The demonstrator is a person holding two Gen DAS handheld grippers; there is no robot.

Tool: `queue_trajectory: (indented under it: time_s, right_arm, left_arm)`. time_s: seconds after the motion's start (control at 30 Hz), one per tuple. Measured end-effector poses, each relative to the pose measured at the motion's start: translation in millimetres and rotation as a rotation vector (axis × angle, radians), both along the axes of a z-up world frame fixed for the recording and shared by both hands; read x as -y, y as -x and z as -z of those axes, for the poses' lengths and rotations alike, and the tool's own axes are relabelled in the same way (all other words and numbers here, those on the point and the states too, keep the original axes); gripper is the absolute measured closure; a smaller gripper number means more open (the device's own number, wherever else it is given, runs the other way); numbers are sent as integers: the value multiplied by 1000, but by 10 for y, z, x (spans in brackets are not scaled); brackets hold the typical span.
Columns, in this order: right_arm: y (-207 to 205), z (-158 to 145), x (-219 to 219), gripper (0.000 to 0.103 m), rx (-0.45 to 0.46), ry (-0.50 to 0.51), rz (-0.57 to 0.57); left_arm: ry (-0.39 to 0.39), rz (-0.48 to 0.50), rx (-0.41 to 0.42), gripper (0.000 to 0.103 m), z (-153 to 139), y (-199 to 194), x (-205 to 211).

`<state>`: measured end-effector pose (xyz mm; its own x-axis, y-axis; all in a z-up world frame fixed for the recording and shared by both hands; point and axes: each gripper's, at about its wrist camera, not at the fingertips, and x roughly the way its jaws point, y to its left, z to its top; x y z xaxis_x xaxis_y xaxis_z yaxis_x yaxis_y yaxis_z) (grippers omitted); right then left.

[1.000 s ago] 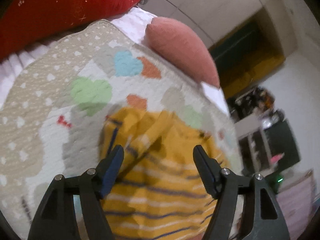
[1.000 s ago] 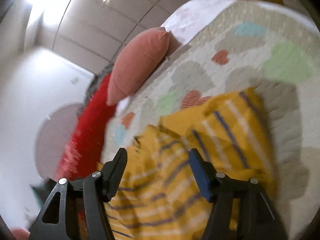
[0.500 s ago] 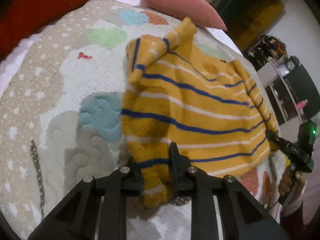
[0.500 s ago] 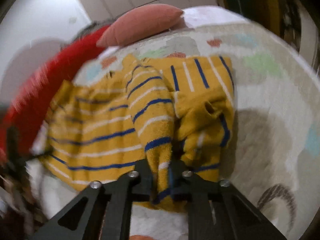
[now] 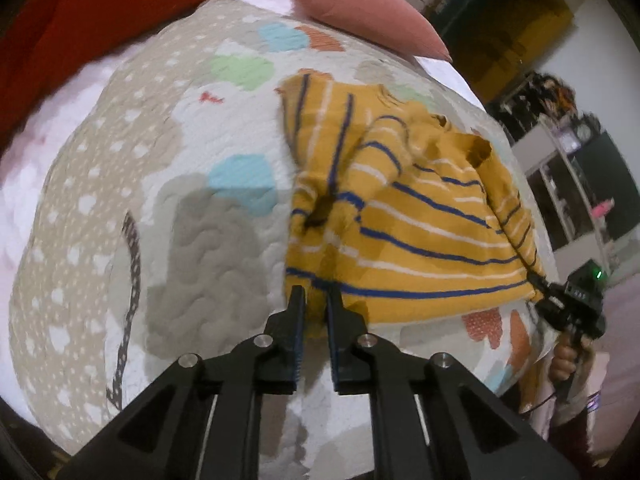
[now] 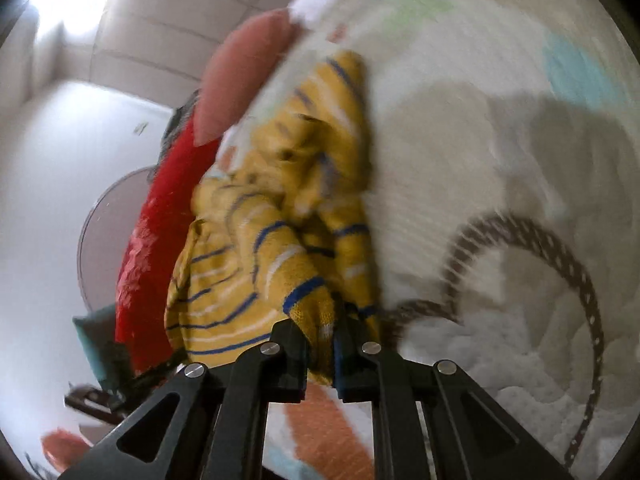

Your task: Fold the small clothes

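A small yellow sweater (image 5: 404,220) with blue and white stripes lies rumpled on a quilted mat (image 5: 120,184) with coloured patches. My left gripper (image 5: 316,300) is shut on the sweater's hem at its near left corner. My right gripper (image 6: 322,332) is shut on the hem's other corner; it also shows in the left wrist view (image 5: 560,304) at the right, pulling the hem taut. In the right wrist view the sweater (image 6: 272,232) hangs bunched in front of the fingers.
A pink cushion (image 5: 368,12) and a red pillow (image 5: 80,12) lie at the far side of the mat. Shelves and dark furniture (image 5: 576,168) stand beyond the bed's right edge. The mat's near edge (image 5: 80,432) curves close below my left gripper.
Both grippers went from open over the sweater to shut on its hem corners. They have since pulled the hem toward me and apart, and the right view has swung and blurred.
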<state>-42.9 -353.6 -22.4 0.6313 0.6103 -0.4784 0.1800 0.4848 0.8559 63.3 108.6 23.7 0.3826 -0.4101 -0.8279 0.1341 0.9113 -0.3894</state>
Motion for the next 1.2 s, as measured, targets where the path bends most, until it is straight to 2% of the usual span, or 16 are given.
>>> queue_trajectory:
  time_s: [0.07, 0.17, 0.2, 0.23, 0.3, 0.47, 0.6, 0.67, 0.83, 0.9, 0.97, 1.03, 1.17, 1.2]
  right_arm:
    - [13, -17, -13, 91, 16, 11, 12]
    - [76, -140, -52, 88, 29, 105, 4]
    - [102, -190, -58, 85, 31, 146, 7]
    - [131, -248, -61, 77, 30, 194, 16]
    - [193, -352, -38, 71, 41, 268, 36]
    - [267, -670, -40, 71, 119, 378, 85]
    - [104, -894, -348, 71, 204, 416, 12]
    - [-34, -914, -542, 71, 209, 442, -36]
    - [-514, -721, -906, 71, 173, 477, -127]
    - [-682, -609, -946, 71, 140, 552, -131]
    - [-813, -502, -885, 79, 113, 605, -120]
    - [-848, -462, -716, 93, 107, 571, -80]
    - [-775, -551, -449, 94, 85, 576, 38]
    - [-760, -571, -402, 89, 63, 610, 69]
  left_arm:
    - [17, -35, 4, 65, -6, 65, -112]
    - [4, -87, 29, 56, -32, 197, -252]
    - [2, -99, 31, 54, -39, 234, -292]
    - [-2, -114, 35, 51, -40, 271, -331]
    - [-9, -139, 47, 49, -49, 377, -398]
    - [-43, -166, 83, 44, -89, 600, -416]
    - [-74, -155, 117, 43, -148, 731, -287]
    - [-87, -140, 132, 42, -182, 775, -196]
    - [-123, -88, 175, 38, -262, 848, 30]
    - [-127, -76, 182, 37, -273, 872, 78]
    - [-118, -73, 180, 37, -268, 895, 84]
    - [-110, -76, 175, 37, -256, 909, 70]
    - [-88, -93, 156, 36, -214, 914, 13]
    - [-83, -98, 152, 36, -205, 914, 3]
